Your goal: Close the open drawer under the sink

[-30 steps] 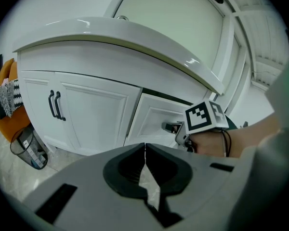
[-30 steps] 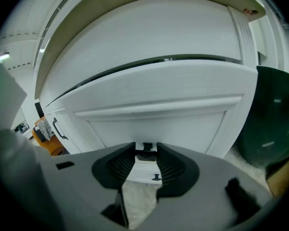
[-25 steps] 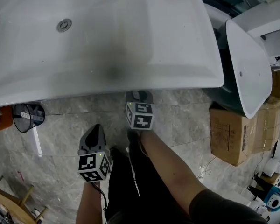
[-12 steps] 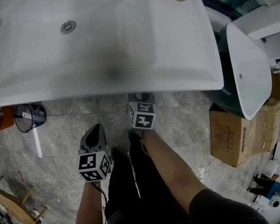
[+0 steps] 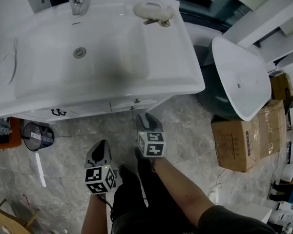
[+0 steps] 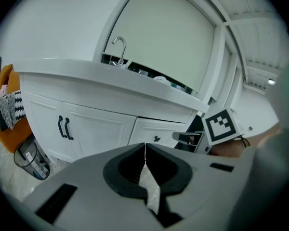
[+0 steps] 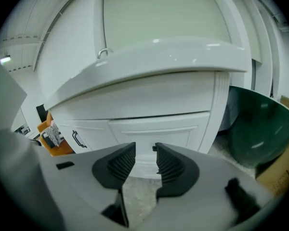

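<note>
The white vanity's drawer front [image 5: 136, 103] sits under the sink [image 5: 88, 57] rim and looks flush with the cabinet face. In the right gripper view the drawer front [image 7: 156, 129] lies level with its frame, with its small handle [image 7: 154, 148] just past the jaws. My right gripper [image 5: 146, 117] hangs a short way in front of it, apart from it; in its own view the right gripper [image 7: 145, 154] is open and holds nothing. My left gripper [image 5: 101, 147] is lower left, farther from the cabinet. Seen from its own camera, the left gripper [image 6: 145, 146] is shut and empty.
Two cabinet doors with dark handles [image 5: 58, 112] stand left of the drawer. A wire bin [image 5: 37, 136] and an orange object [image 5: 1, 133] sit on the floor at the left. A green-and-white basin [image 5: 237, 79] and a cardboard box [image 5: 243, 136] crowd the right side.
Both grippers have risen and drawn back from the vanity. The right gripper's tips were under the sink rim and now stand apart from the drawer front. More of the cabinet face shows.
</note>
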`<state>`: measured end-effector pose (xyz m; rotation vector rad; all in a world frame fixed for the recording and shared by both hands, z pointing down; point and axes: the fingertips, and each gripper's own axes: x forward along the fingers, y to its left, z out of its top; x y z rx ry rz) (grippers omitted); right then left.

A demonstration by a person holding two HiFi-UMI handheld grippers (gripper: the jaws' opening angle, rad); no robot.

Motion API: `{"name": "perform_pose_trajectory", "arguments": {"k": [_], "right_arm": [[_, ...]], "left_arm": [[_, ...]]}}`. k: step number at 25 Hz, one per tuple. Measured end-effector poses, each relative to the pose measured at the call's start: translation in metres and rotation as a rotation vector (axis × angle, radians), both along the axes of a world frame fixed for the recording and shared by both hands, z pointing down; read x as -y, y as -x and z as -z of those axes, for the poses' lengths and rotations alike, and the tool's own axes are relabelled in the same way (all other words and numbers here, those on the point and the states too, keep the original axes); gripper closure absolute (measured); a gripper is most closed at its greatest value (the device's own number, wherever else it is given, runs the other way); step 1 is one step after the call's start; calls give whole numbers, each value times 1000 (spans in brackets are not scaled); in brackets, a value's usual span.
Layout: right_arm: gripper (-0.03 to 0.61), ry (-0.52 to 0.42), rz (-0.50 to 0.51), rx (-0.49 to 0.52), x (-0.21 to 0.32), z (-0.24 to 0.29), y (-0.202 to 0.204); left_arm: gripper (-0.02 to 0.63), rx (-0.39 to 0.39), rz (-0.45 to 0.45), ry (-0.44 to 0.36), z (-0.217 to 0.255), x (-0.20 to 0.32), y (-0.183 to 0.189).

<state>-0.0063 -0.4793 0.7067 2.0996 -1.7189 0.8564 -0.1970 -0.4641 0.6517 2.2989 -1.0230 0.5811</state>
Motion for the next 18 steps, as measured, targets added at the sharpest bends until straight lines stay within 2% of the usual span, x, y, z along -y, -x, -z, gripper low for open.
{"name": "perform_pose_trajectory", "arguments": {"k": [4, 9, 13, 18], "right_arm": [[437, -57, 5, 23, -30, 59, 18], [439, -121, 121, 24, -72, 126, 39], [443, -164, 152, 16, -119, 168, 28], [486, -205, 214, 8, -163, 187, -6]], "left_arm": [[598, -16, -27, -6, 36, -24, 13], [598, -52, -48, -39, 89, -54, 16], [598, -55, -75, -92, 131, -85, 5], [598, -60, -7, -146, 155, -124, -27]]}}
